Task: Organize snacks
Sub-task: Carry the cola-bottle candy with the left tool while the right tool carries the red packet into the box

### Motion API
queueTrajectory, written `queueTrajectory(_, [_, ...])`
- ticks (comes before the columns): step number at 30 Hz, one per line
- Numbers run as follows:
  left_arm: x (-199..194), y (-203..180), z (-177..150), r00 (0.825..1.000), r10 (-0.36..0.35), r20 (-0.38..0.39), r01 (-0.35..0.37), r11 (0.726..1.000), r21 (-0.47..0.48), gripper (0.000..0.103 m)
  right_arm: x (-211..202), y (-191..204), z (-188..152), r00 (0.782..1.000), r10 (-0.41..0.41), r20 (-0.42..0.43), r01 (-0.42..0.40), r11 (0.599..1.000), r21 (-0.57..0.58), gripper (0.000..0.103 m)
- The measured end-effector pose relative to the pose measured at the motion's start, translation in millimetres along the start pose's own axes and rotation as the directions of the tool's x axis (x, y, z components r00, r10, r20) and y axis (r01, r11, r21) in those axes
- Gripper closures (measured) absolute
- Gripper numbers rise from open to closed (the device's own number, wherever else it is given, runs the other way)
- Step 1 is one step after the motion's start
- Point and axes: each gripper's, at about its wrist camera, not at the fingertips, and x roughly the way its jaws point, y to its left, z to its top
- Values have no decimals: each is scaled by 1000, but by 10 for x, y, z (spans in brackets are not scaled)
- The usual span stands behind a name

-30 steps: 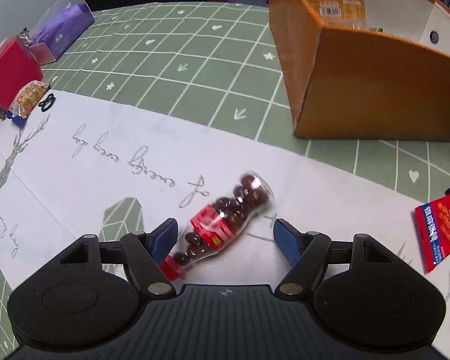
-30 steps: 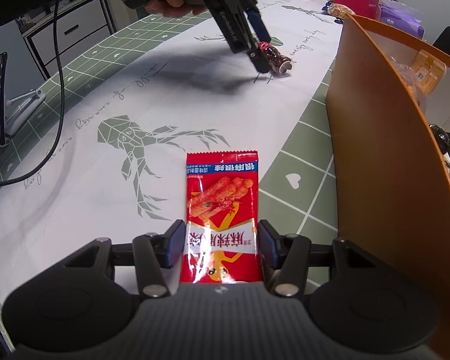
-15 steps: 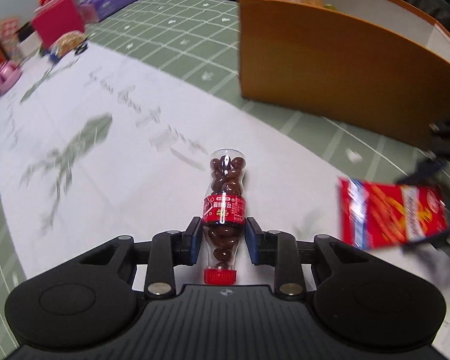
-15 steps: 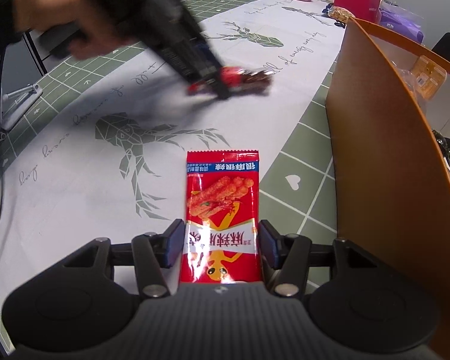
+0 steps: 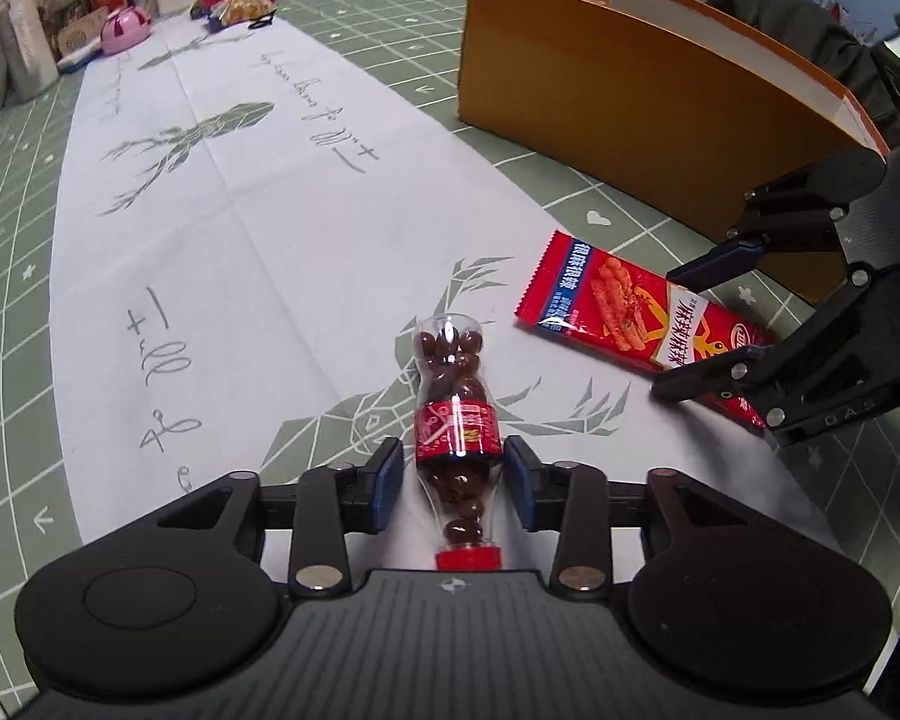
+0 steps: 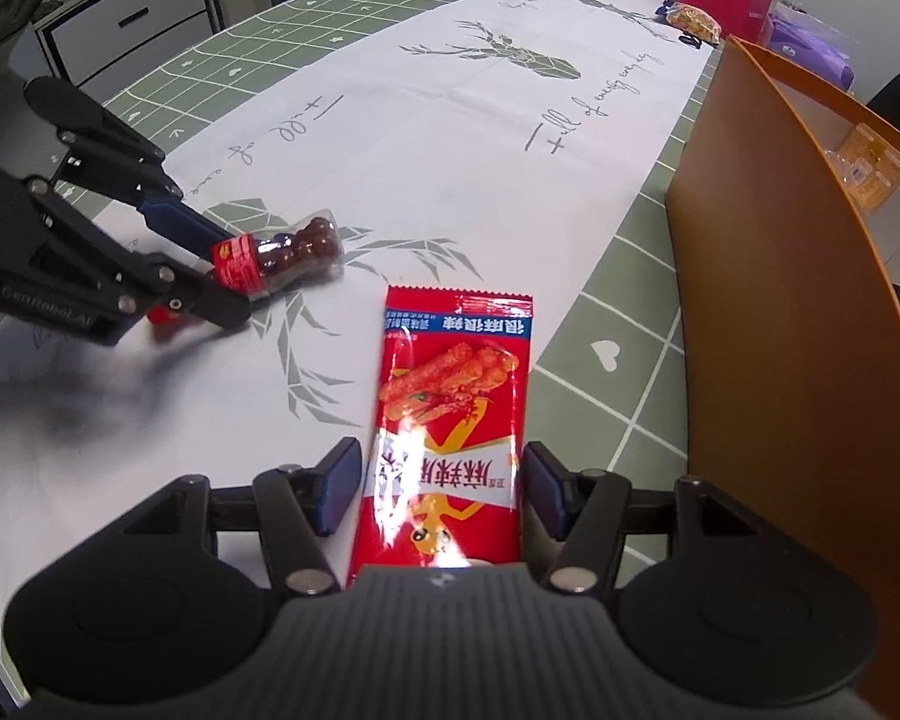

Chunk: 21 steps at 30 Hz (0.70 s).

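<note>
Orange card forms the tall, curved-walled box (image 5: 648, 102) standing on the green gridded tablecloth (image 5: 18, 252), just beyond the white paper runner printed with grey deer (image 5: 258, 228); judging by the packets visible inside it, that box is where the snacks belong; the flat red foil snack packet printed with fried sticks (image 6: 450, 414) lies on the runner near the box wall, its near end between the fingers of the right gripper (image 6: 444, 489), which sit narrow on either side with slivers of gap, so nothing is pinched; the small clear plastic bottle of chocolate balls with a red label and red cap (image 5: 457, 426) lies on its side on the runner, cap toward the left gripper (image 5: 453, 477), whose fingers flank the label closely, though whether the pads actually touch it I cannot tell; to do this step well, I would close on the labelled waist rather than the tapering neck, since the round body will likely roll or squirt forward under a skewed squeeze; for the packet, press low so the pads catch the thin edges, then lift both clear over the box rim
</note>
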Motion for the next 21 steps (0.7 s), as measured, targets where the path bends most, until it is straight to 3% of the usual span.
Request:
queueTrajectory(5, [8,21,44,1000,-6,30,7,999,-34,42,30,8,14,1000,-21,7,21,1000,13,38])
queueTrajectory(7, [16,17,56,999,-23,40,25,999,-48,42,38,-6,13,1000,-21,9,21,999,26,37])
queueTrajectory(9, [58,-34,64,1000,-1,26,2,1000,-24,54,38,-4,21,1000,-20,6,19,999,30,37])
queueTrajectory(10, [79,-61,62,1000,17,16,-17,1000,-10,65,34,-1,24,1000,-22,9,21,999,31,39])
queueTrajectory(11, [77,-83,58,999,27,21,-28,1000,6,67,28,6,26,1000,-21,13,21,999,28,46])
queueTrajectory(14, [74,-103,64,1000,26,14,-27,1000,14,69,15,16,25,1000,-22,14,22,999,28,55])
queueTrajectory(21, [-30,-144,89,999,14,29,-14,1000,15,69,-26,32,41,1000,-16,5,16,999,34,60])
